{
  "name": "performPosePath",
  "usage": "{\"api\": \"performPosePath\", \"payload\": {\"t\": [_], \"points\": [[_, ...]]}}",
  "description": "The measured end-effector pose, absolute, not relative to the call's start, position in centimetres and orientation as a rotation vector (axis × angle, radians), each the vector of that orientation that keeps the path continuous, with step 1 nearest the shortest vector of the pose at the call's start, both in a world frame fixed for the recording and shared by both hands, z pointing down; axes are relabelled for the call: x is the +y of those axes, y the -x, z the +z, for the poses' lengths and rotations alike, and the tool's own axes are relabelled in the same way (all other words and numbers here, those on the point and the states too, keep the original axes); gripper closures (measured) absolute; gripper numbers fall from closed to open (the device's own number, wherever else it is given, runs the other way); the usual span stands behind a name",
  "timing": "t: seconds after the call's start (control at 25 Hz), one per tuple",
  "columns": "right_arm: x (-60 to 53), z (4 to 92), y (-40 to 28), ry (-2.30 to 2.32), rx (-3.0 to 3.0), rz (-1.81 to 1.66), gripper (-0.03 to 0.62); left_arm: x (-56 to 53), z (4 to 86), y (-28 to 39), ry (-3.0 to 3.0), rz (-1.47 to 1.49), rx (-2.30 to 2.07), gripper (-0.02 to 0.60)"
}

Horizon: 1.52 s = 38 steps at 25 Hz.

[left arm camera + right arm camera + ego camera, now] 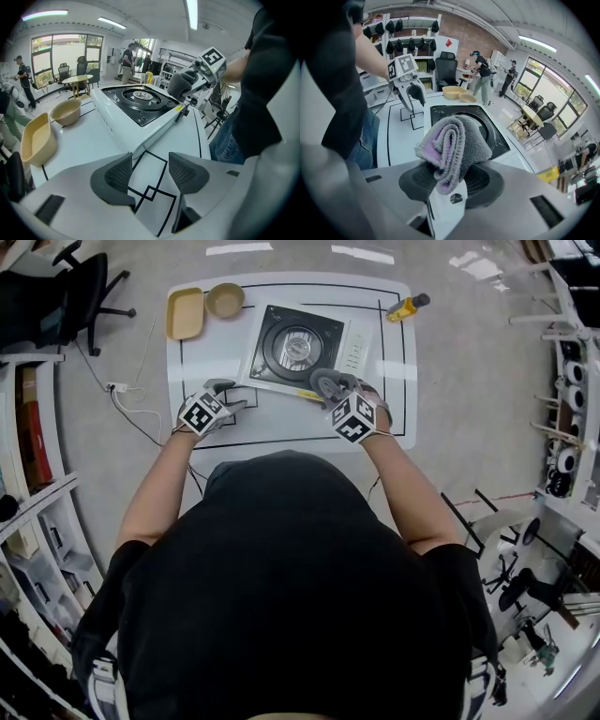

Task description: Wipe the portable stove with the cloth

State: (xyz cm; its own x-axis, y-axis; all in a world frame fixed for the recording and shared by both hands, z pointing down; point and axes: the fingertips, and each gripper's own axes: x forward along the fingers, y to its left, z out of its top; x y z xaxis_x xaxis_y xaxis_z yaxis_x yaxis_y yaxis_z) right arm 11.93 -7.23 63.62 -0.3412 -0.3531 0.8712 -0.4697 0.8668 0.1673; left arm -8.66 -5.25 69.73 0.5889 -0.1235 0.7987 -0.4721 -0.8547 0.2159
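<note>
While right gripper [451, 182] pinches folded grey cloth [454, 143] near portable stove [300, 345], left gripper [150, 169] spread, empty

White desk [286, 423] marked with a black rectangular outline; two small overlapping black squares [147, 192] at its near left. Far left corner: pale yellow rectangular plastic tray [185, 313], with a tan round bowl [225, 299] just beside it on the right. Far right corner: yellow bottle with dark cap [409, 307], tilted across the outline. On the grey floor, left of the desk: white power strip [117, 387] with trailing cable, and a black office chair [89, 282] further back. Background: round table [77, 80] with chairs by the windows; standing persons [480, 63]; shelving with dark rounded items [401, 26].
</note>
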Motion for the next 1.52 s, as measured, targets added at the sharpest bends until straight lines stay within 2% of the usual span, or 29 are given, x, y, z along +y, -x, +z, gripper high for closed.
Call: {"api": "performPosePath", "payload": {"t": [0.88, 1.52], "points": [[-9.6, 66.7, 0.6, -0.350, -1.960, 0.102, 0.436, -5.0, 70.1, 9.6, -2.433, 1.103, -0.429, 0.321], [-16.0, 66.9, 4.6, -0.402, -2.070, 0.309, 0.436, -5.8, 70.4, 9.8, -2.430, 1.078, -0.409, 0.336]]}}
